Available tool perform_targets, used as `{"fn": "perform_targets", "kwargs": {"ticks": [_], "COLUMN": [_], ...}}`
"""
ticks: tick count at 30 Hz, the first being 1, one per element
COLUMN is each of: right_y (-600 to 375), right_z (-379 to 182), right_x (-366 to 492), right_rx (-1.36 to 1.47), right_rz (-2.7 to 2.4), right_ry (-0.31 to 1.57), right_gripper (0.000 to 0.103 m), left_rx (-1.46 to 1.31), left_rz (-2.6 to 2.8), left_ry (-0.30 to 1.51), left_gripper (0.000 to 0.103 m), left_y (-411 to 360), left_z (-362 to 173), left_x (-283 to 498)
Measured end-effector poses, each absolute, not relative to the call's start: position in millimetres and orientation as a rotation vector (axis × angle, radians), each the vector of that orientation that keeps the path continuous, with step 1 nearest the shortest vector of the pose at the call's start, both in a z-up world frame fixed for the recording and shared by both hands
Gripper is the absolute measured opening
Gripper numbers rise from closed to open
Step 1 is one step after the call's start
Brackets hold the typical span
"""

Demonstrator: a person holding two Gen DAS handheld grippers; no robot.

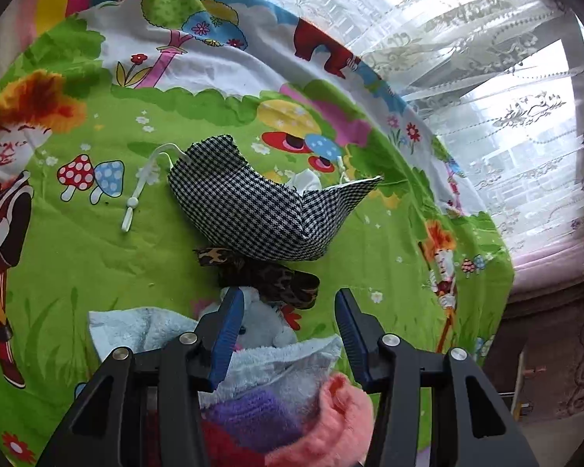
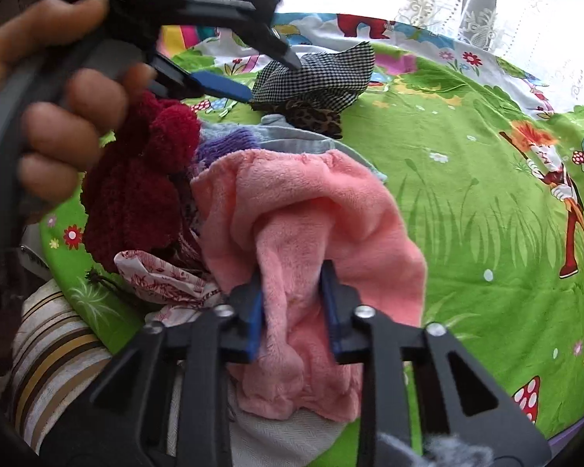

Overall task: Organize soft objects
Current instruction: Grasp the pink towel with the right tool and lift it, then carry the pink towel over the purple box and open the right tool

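Observation:
A pile of soft things lies on a cartoon-print sheet (image 1: pixel 97 233). My right gripper (image 2: pixel 292 303) is shut on a pink fleece cloth (image 2: pixel 307 210) at the pile's near edge; the cloth also shows in the left wrist view (image 1: pixel 331 424). My left gripper (image 1: pixel 288 311) is open and empty, hovering above a light blue towel (image 1: pixel 152 330) and a leopard-print strip (image 1: pixel 276 276). It also shows in the right wrist view (image 2: pixel 268 78). A checked cloth mask (image 1: pixel 253 202) with white straps lies just beyond. A dark red knit piece (image 2: pixel 136 186) and a purple knit (image 2: pixel 226 148) sit in the pile.
A red-patterned white cloth (image 2: pixel 163 276) lies at the pile's left edge. A striped fabric (image 2: pixel 54 358) hangs off the near left. Lace curtains (image 1: pixel 486 78) and a window stand beyond the sheet's far edge. A carpeted floor (image 1: pixel 556 350) lies to the right.

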State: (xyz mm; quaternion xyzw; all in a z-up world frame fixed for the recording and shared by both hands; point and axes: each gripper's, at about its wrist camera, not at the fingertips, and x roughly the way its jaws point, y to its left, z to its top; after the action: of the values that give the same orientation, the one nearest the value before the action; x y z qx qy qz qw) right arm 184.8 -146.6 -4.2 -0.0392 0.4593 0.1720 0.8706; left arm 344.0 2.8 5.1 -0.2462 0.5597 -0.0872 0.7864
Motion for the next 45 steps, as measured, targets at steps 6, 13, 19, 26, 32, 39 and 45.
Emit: {"fn": "perform_targets", "kwargs": {"ticks": [6,13,19,26,32,39,45], "right_y": [-174.4,-210.1,-219.2,-229.2,-233.6,-244.5,-256.4], "right_z": [11.7,19.6,22.4,24.9,30.2,36.3,42.8], "right_x": [170.9,165.7,162.5,151.0,141.3,123.5,104.3], "right_rx": [-0.046,0.019,0.04,0.05,0.048,0.044,0.041], "right_rz": [0.304,0.228,0.213,0.195,0.179,0.153,0.112], "right_ry": [0.896,0.872,0.868,0.861,0.852,0.848,0.844], "right_gripper": [0.019,0.019,0.019,0.019,0.019,0.019,0.019], "left_rx": [-0.41,-0.296,-0.291,-0.338,-0.387,-0.452,-0.442], "left_rz": [-0.101,-0.086,-0.14,-0.212,-0.283,-0.391,-0.471], "left_ry": [1.262,1.272,1.229,1.122,1.055,0.981,0.963], "left_gripper": [0.06,0.027,0.007,0.005,0.005,0.005,0.005], "left_y": [-20.3,-34.2,-37.0,-32.1,-36.0,-44.5,-61.6], "left_z": [-16.0,-24.7,-20.3,10.2,30.6,50.9,65.3], "left_x": [365.9,374.9,368.1,348.2,325.7,286.1,247.9]}}
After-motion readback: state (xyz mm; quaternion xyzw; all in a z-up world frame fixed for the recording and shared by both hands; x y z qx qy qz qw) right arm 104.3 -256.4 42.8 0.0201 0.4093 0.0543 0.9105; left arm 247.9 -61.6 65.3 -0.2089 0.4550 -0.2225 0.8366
